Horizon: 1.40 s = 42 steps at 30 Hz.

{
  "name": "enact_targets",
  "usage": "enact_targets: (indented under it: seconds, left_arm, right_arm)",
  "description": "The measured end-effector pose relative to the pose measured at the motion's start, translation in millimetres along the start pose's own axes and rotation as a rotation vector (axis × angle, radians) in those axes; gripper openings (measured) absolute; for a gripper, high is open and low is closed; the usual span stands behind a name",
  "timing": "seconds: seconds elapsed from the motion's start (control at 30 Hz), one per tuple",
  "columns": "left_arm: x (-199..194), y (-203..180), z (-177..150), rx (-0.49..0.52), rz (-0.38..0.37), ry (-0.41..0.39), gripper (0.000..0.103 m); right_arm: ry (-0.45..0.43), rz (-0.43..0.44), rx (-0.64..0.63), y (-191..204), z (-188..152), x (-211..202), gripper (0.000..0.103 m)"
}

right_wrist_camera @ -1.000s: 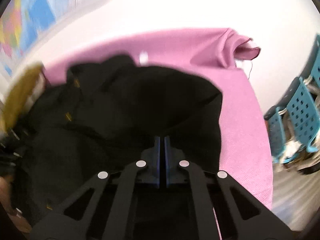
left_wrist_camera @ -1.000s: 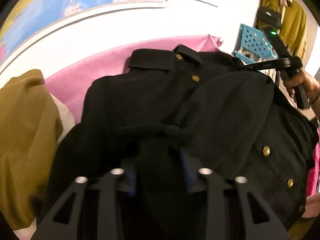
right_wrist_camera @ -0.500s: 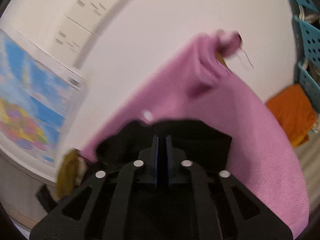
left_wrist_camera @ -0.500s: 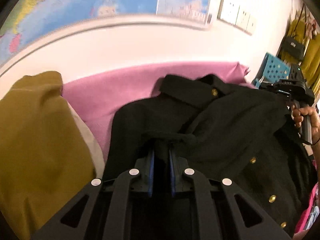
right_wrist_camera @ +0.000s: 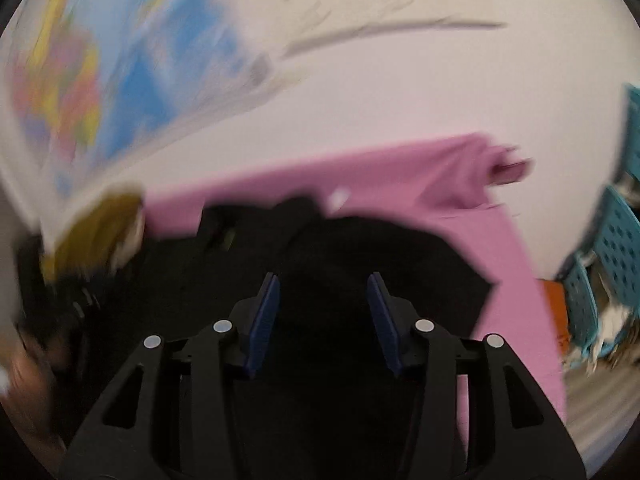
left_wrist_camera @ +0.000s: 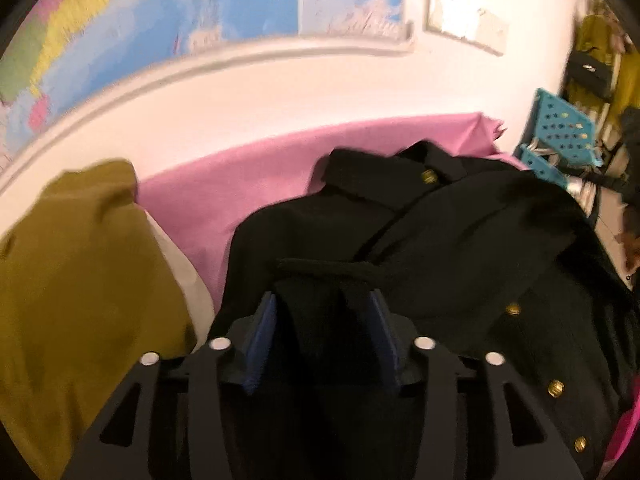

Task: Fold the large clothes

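**One black coat on the pink-covered worktop, both hand-held grippers letting go**

One black coat point(left_wrist_camera: 460, 240) lies spread on the pink cloth point(left_wrist_camera: 240, 184) that covers the worktop, its collar toward the wall and its sleeves folded in across the front. Five brass buttons point(left_wrist_camera: 429, 176) can be counted in the left wrist view: one at the collar, four down the front edge on the right.

The left hand-held gripper point(left_wrist_camera: 322, 308) hangs over the near part of the coat. Its jaws are opening, the two blue pads point(left_wrist_camera: 264, 336) standing apart, with a folded band of black fabric lying between them; the pads do not look pressed on it.

The right hand-held gripper point(right_wrist_camera: 324, 292) is over the coat point(right_wrist_camera: 360, 256) too, in a blurred view. Its jaws are also opening, two blue pads point(right_wrist_camera: 266, 312) set apart, black fabric below and between them, not clamped.

One mustard-yellow garment point(left_wrist_camera: 80, 280) lies heaped at the left end of the cloth, beside the coat. One world map point(left_wrist_camera: 160, 12) hangs on the wall behind. Turquoise perforated baskets point(left_wrist_camera: 560, 128) stand beyond the right end of the worktop; at least two show.
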<state>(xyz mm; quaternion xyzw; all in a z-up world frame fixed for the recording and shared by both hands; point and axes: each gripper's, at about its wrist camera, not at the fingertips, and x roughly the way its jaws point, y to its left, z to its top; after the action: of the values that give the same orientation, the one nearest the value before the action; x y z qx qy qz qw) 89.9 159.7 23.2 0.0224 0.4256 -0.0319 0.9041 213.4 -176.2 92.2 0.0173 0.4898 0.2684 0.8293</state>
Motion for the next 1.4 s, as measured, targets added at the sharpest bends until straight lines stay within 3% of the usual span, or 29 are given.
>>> enact_targets:
  seconds: [0.03, 0.13, 0.2, 0.3, 0.4, 0.5, 0.67, 0.83, 0.97, 1.1, 1.13, 1.2, 1.23, 1.27, 1.33, 1.4]
  left_arm:
    - [-12, -1, -3, 0.009, 0.005, -0.025, 0.063]
    - [-49, 7, -15, 0.004, 0.013, -0.074, 0.065]
    - [-73, 21, -27, -0.02, 0.03, -0.094, 0.067]
    - [-102, 47, -51, -0.064, 0.057, -0.097, 0.073]
    - [-114, 69, -81, -0.104, 0.089, -0.051, 0.073]
    - [-113, 76, -110, -0.112, 0.118, 0.01, 0.073]
    - [-105, 81, -144, -0.119, 0.153, 0.078, 0.073]
    - [-108, 102, -162, -0.199, 0.126, 0.089, 0.069]
    - [-117, 109, -168, -0.224, 0.113, 0.065, 0.07]
    - [-126, 116, -169, -0.257, 0.101, 0.035, 0.07]
    - [-129, 118, -170, -0.264, 0.1, 0.024, 0.07]
    - [-133, 118, -170, -0.271, 0.096, 0.013, 0.07]
    - [-136, 119, -171, -0.274, 0.093, 0.005, 0.071]
    - [-140, 121, -171, -0.277, 0.092, -0.001, 0.071]
    - [-149, 126, -170, -0.28, 0.087, -0.019, 0.071]
    - [-165, 137, -167, -0.325, 0.028, -0.056, 0.071]
  right_arm:
    - [0.044, -0.024, -0.019, 4, -5, 15, 0.044]
    - [0.152, -0.058, 0.009, -2, -14, 53, 0.042]
    - [0.15, -0.066, 0.03, -6, -16, 56, 0.041]
    - [0.103, -0.059, 0.023, 9, -18, 35, 0.056]
    - [0.072, 0.058, -0.03, 38, -27, 10, 0.062]
    - [0.077, 0.23, -0.144, 90, -45, -12, 0.065]
    - [0.164, 0.513, -0.398, 198, -92, -22, 0.069]
    - [0.242, 0.686, -0.631, 291, -130, -25, 0.075]
    - [0.294, 0.759, -0.804, 353, -157, -30, 0.083]
    - [0.357, 0.702, -0.935, 398, -180, -13, 0.084]
    - [0.365, 0.672, -0.951, 405, -184, -7, 0.083]
    - [0.371, 0.588, -0.999, 419, -193, 8, 0.069]
    - [0.383, 0.589, -0.989, 421, -194, 12, 0.061]
    - [0.367, 0.59, -0.97, 422, -192, 13, 0.046]
    - [0.374, 0.633, -0.908, 420, -181, 11, 0.019]
    - [0.363, 0.734, -0.783, 411, -155, 2, 0.016]
